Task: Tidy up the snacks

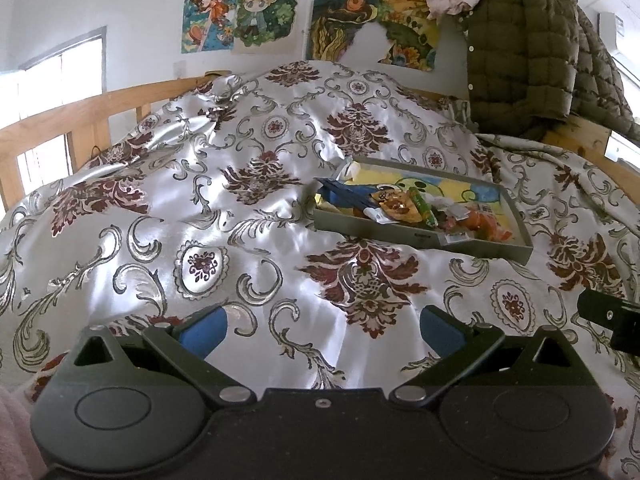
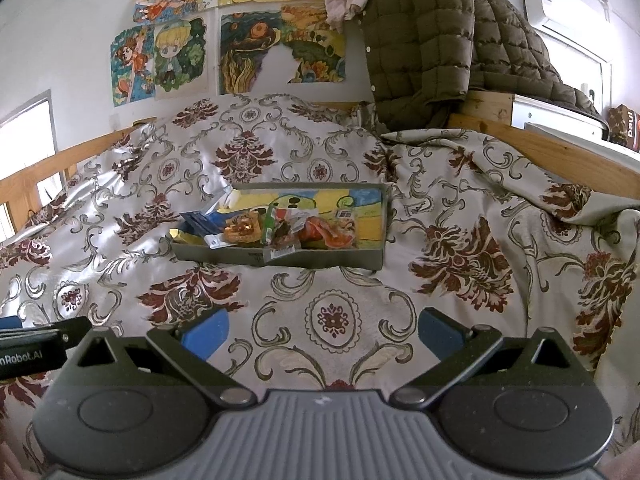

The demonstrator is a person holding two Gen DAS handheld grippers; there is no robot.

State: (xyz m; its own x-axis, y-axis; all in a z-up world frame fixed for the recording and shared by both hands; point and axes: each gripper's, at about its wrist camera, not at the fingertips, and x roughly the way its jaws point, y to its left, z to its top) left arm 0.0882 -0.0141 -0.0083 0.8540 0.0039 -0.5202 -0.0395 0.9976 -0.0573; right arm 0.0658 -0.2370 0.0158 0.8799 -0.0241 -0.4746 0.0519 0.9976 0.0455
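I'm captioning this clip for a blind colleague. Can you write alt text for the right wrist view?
A shallow grey tray of mixed snack packets sits on a bed's patterned satin cover. The open, empty right gripper hovers short of it. Behind are cartoon posters and an olive quilted jacket.

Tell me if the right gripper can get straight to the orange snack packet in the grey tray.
Probably yes. The right gripper is open and empty, and only bare bedspread lies between it and the grey tray. The orange snack packet lies on top, above the low front wall.
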